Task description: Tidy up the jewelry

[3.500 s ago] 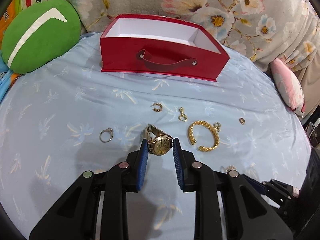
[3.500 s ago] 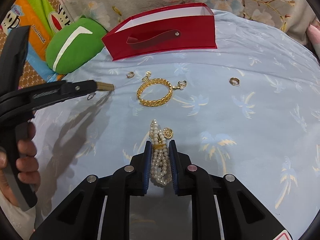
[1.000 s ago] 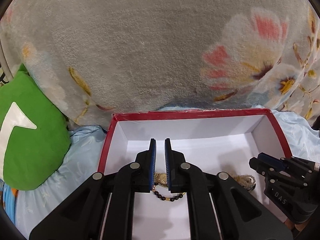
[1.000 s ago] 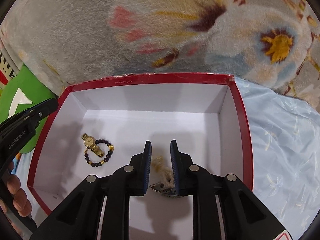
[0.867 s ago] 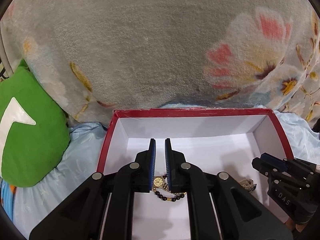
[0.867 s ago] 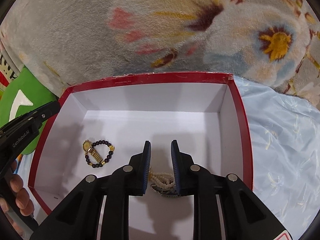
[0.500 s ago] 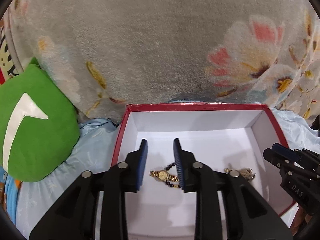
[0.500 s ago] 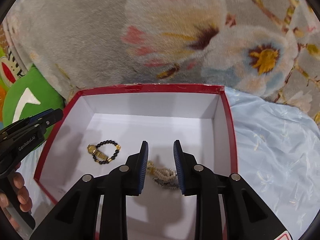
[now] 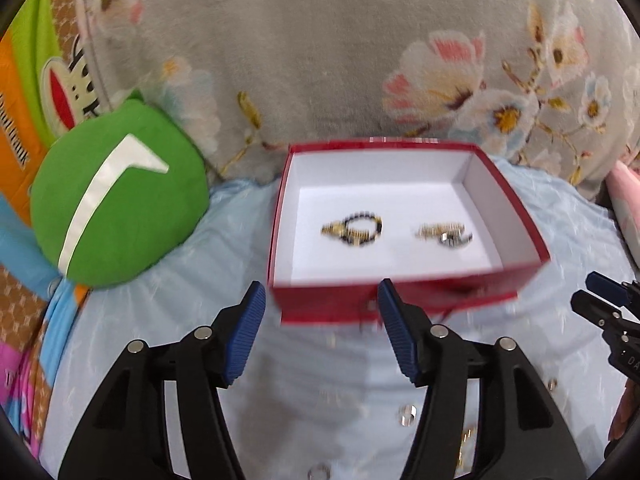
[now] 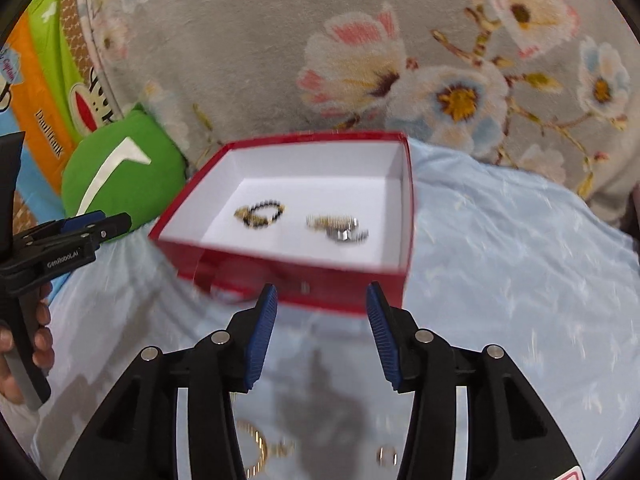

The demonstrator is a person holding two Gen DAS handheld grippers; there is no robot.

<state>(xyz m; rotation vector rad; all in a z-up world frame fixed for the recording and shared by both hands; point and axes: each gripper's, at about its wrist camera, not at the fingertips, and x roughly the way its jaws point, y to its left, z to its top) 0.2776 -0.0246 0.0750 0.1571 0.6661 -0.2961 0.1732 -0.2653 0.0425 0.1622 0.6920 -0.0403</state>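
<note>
Both the left gripper (image 9: 320,334) and right gripper (image 10: 318,334) have jaws just spread and empty, since watch (image 9: 352,230) and pearls (image 10: 338,228) lie ahead in the box (image 9: 400,306).

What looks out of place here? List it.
Nothing is damaged or spilled. The box sits upright with two jewelry piles inside. Only the loose rings and gold pieces on the bedsheet remain outside it.

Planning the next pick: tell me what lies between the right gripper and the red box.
Only bare blue bedsheet lies between the right gripper and red box, per the right wrist view.
</note>
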